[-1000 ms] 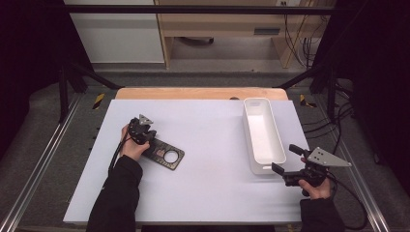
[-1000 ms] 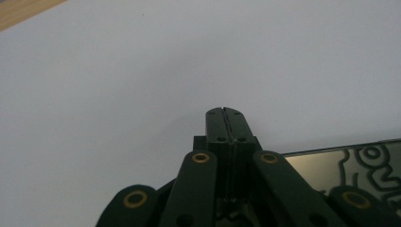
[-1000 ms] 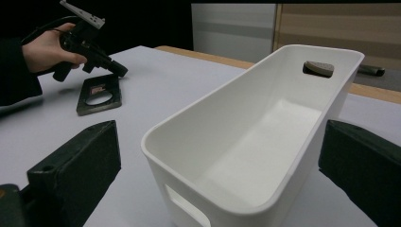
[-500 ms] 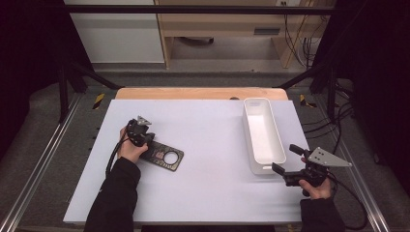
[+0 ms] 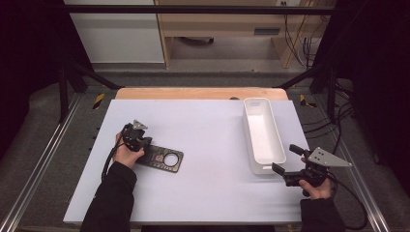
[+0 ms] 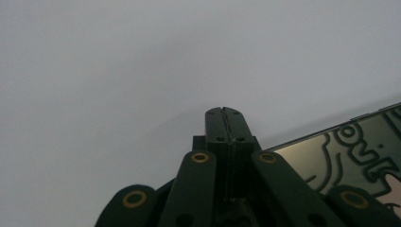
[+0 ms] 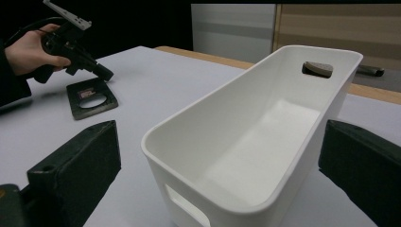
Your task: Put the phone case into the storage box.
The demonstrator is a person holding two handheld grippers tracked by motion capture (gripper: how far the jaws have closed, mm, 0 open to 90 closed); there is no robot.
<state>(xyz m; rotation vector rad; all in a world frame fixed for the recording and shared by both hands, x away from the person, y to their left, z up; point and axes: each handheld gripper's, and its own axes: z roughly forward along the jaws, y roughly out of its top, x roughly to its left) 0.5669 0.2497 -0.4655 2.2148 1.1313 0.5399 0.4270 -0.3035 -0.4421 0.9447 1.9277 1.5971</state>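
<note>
Forearms in dark sleeves are seen entering from the bottom of the high view. The left hand (image 5: 124, 153) is held over the left part of the white table (image 5: 208, 125), with the left gripper (image 5: 145, 143) angled down to the near-left end of a flat black plate (image 5: 162, 159). The plate's long axis is laid left to right, slightly skewed, with a round hole toward its right end. The right hand (image 5: 316, 186) is held at the table's near right edge, and the right gripper (image 5: 286, 160) is aimed at the near end of a white bin (image 5: 251, 126), its jaws spread wide. The bin's long axis is run from near to far. Compared with a second ago, the plate, bin and both hands are found in the same places.

In the left gripper view, the jaws are pressed flat together with nothing between them, the tip hanging over bare table just beside the plate's edge (image 6: 359, 146), on which raised lettering is seen.

In the right gripper view, the two jaws are parted to either side of the bin's near end (image 7: 198, 189), not touching it. The bin is seen empty, a handle slot cut in its far wall. Farther off, the left gripper (image 7: 105, 74) is tilted down over the plate (image 7: 92, 99).
</note>
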